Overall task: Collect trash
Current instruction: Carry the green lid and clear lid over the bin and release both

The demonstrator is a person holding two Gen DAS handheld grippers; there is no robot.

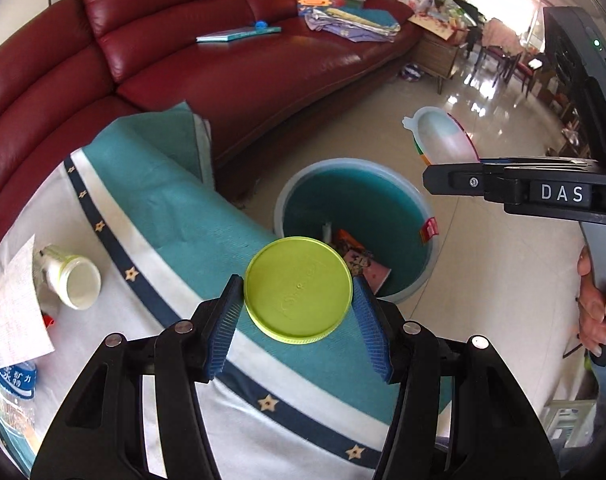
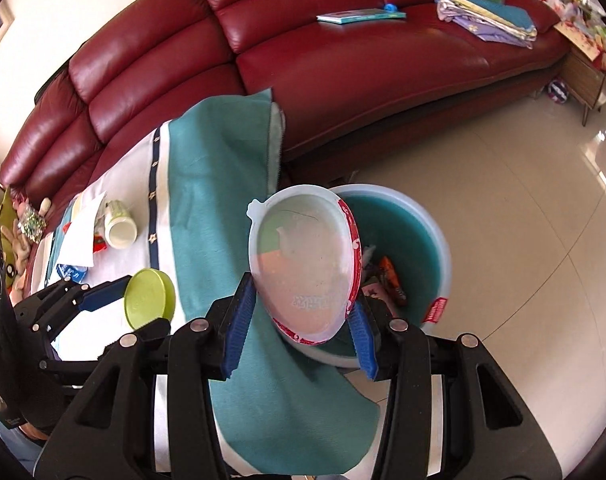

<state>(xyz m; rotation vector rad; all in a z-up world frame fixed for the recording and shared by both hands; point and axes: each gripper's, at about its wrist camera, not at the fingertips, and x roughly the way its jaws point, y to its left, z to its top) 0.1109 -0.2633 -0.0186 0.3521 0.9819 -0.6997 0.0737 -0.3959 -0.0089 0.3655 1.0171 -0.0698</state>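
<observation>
My left gripper (image 1: 299, 312) is shut on a round lime-green lid (image 1: 298, 294), held above the table edge beside the teal trash bin (image 1: 299, 184); the lid also shows in the right wrist view (image 2: 149, 298). My right gripper (image 2: 301, 330) is shut on a white oval plastic lid with a red rim (image 2: 305, 260), held over the near rim of the bin (image 2: 443, 248); that lid also shows in the left wrist view (image 1: 443, 136). The bin holds several wrappers (image 1: 359, 256). A tipped white cup (image 1: 73, 280), a paper slip (image 1: 17, 308) and a water bottle (image 1: 15, 396) lie on the table.
The table carries a teal and white cloth (image 1: 175, 208). A dark red leather sofa (image 1: 231, 68) stands behind it with a book (image 1: 239, 34) and a pile of clutter (image 1: 343, 8). Shiny tiled floor (image 2: 523, 208) spreads to the right of the bin.
</observation>
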